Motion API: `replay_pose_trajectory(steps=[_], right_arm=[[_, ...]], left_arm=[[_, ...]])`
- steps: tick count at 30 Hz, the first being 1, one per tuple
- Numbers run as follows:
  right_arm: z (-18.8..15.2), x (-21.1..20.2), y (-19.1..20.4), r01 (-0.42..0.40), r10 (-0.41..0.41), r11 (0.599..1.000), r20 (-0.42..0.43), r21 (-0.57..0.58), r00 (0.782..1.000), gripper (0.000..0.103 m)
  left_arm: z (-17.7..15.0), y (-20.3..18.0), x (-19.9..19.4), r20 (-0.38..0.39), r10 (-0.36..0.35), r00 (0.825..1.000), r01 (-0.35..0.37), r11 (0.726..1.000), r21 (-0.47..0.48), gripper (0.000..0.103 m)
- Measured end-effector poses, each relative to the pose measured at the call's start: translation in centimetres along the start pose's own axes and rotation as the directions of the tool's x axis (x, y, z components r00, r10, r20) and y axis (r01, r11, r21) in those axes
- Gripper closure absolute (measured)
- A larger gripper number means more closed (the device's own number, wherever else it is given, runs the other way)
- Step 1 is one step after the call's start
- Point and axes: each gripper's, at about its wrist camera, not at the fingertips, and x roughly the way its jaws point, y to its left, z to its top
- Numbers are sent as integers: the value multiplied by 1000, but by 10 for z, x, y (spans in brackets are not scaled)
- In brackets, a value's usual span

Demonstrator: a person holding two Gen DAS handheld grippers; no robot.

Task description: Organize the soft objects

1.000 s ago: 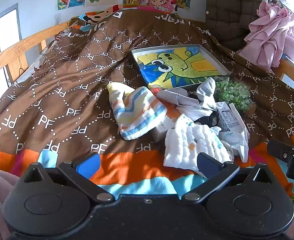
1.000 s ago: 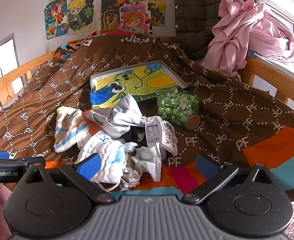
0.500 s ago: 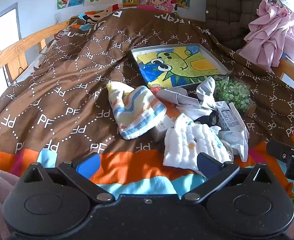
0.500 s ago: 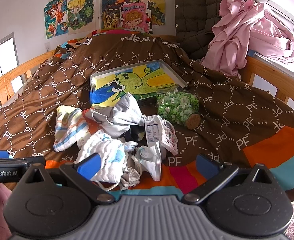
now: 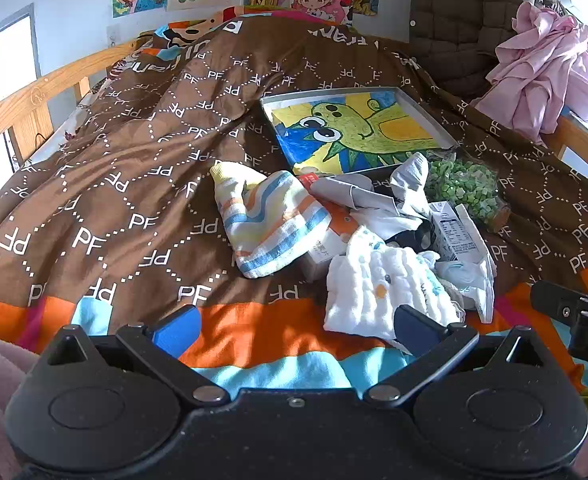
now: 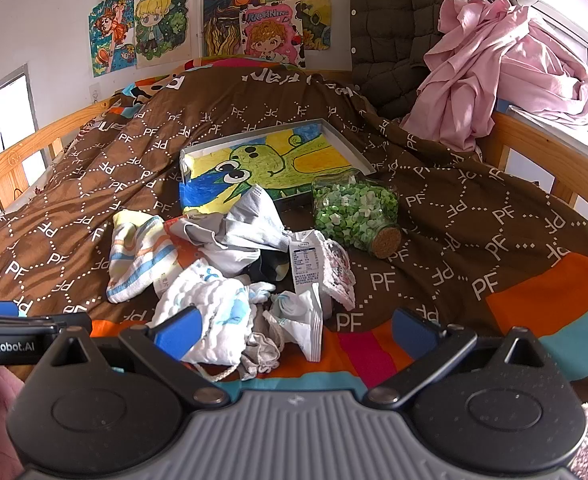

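Near the foot edge of the bed (image 5: 105, 184), a heap of soft things lies on the brown quilt: a striped towel (image 5: 265, 224) at its left, a white muslin cloth (image 5: 378, 284) nearest the edge, a grey garment (image 6: 245, 232) behind, and white socks (image 6: 298, 316). Mixed in are a milk carton (image 6: 306, 264) and an orange box (image 5: 334, 232) under the towel, while a jar of green paper stars (image 6: 354, 212) lies on its side just beside a framed dinosaur drawing (image 6: 269, 164). The left claw (image 5: 294, 324) and the right claw (image 6: 294, 330) both hover spread and empty over the edge. Only the right view shows the socks and jar cork clearly.
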Motion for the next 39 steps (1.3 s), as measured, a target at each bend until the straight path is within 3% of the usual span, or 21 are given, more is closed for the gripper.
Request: replay_pose_trajectory(steps=[19,24,28,31,35,39], right_arm=[[0,0,0,0,0,1000,-2,0,1000,0],[2,-1,0,-6,6,1000,0,5,1000,0],[-4,-1,-6,-53,51,997,32,54,998,0],[4,-6,-18,-103,95,990,79,101,992,0],[25,15,-25,-133,132,988,29,73,991,0],[46,44,-31,-191,192,981,-7,40,981,0]], left_arm=[[1,0,1,-5,1,1000,-1,1000,0,1],[4,3,3,-40,-9,999,8,1000,-26,1],[12,5,10,-77,-65,995,62,997,-50,1],[23,2,16,-107,-99,989,98,995,-16,1],[46,-5,34,-150,-145,978,155,986,60,1],[61,-11,60,-210,-212,954,241,963,122,1]])
